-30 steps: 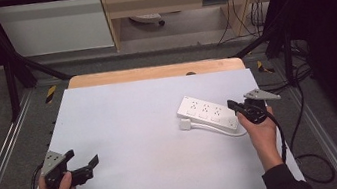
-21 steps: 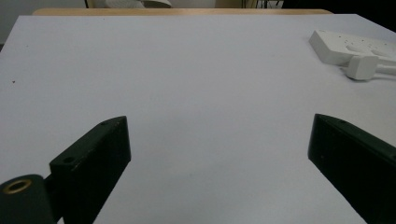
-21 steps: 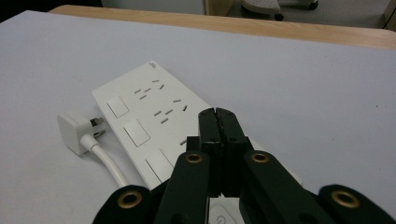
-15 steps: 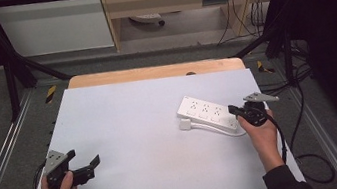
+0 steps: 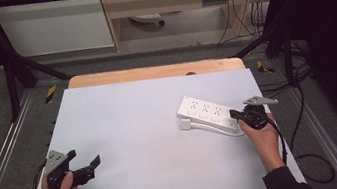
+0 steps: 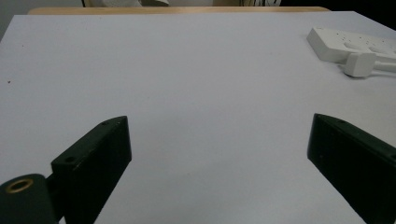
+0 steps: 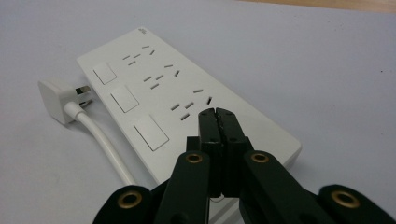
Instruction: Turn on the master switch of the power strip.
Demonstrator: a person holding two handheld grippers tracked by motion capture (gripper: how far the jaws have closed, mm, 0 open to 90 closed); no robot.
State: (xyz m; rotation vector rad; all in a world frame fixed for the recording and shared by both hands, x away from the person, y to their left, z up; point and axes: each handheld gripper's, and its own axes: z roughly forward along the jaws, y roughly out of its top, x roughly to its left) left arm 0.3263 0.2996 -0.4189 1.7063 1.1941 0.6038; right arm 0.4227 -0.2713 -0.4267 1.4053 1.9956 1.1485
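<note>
Right gripper (image 7: 215, 114), jaws pressed together and empty, has edged onto the power strip's (image 7: 159, 88) near end, likely to push a switch; left gripper (image 5: 87, 170) gapes, idle.

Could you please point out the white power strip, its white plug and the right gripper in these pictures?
White rectangular plastic power strip (image 7: 187, 93), right gripper view, top face among the sockets.
White plastic plug (image 7: 53, 100), right gripper view, its body.
Right gripper (image 7: 218, 114), right gripper view, tips of its shut jaws.
</note>
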